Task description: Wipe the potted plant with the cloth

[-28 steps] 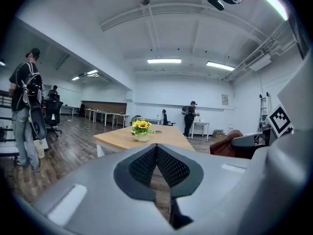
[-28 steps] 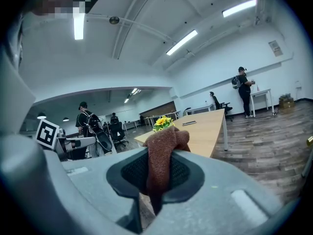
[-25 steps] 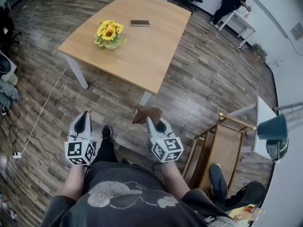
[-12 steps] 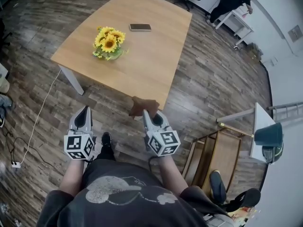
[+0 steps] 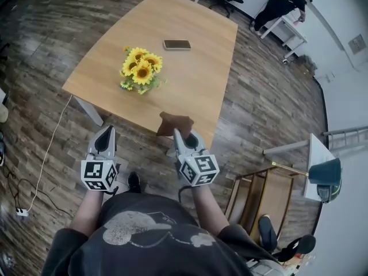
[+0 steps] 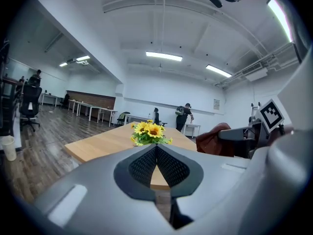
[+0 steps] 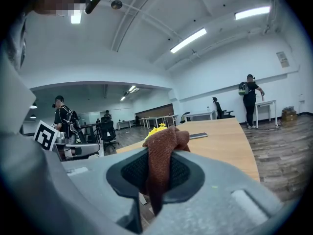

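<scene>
Potted plant [image 5: 142, 71], yellow sunflowers, stood upright on the wooden table [image 5: 195, 85], on the left part of the top in the head view, nothing touching it. In the left gripper view the plant [image 6: 148, 132] showed straight ahead above the jaw tips, well apart from them.

Brown cloth [image 5: 174, 123] was bunched and pinched in the right gripper [image 5: 179, 135], hanging at the table's near edge, short of the plant. In the right gripper view the cloth [image 7: 164, 151] sat clamped between both pads, the top fold sticking up over the tips, a tail drooping below. The right gripper [image 7: 159, 173] pointed across the table top.

Left gripper [image 5: 106, 132] was held beside the near-left table edge, over the floor, jaws pressed together with nothing between them. The left gripper view showed the same: left gripper [image 6: 156, 150] pads meeting in a line.

A dark phone [image 5: 176, 45] lay flat on the table beyond the plant, apart from it.

Wood-plank floor [image 5: 259, 102] all round. A white cable [image 5: 49, 140] ran over the floor at left. A person [image 5: 282, 4] stood at a white desk far back right.
</scene>
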### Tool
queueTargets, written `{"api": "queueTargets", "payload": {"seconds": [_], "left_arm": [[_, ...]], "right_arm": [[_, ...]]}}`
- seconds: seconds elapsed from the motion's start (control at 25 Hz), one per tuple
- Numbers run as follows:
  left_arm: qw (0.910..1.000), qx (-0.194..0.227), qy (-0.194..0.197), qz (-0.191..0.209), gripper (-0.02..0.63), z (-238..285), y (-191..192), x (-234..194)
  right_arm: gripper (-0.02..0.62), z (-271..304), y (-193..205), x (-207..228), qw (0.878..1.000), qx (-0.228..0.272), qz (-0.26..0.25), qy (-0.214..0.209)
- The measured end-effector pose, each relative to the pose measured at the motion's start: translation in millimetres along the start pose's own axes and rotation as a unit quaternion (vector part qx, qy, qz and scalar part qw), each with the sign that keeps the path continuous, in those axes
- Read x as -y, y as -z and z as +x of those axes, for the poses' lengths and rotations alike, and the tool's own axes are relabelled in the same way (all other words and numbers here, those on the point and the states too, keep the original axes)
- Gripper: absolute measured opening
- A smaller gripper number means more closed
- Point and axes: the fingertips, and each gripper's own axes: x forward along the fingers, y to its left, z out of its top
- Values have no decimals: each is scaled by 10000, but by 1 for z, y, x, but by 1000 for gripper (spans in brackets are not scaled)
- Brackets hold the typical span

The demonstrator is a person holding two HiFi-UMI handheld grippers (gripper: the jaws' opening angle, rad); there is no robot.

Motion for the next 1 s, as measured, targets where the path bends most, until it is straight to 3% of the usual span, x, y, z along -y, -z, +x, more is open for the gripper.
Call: {"api": "queueTargets", "payload": {"seconds": [0.2,0.68,0.88,1.0], "left_arm": [[9992,-94,355,161,20,23,2,-1],[9972,-326,636,219,65,76,7,9],[9948,-369,778,547,80,106,15,16],[9933,-404,711,812,142,124,21,15]], "right_arm": [[44,21,-2,6,9998,-26,27,220],[44,58,-1,43,9987,-207,207,420],[44,88,-7,63,9991,-220,232,292],[44,105,-8,78,9990,-262,272,237]]}}
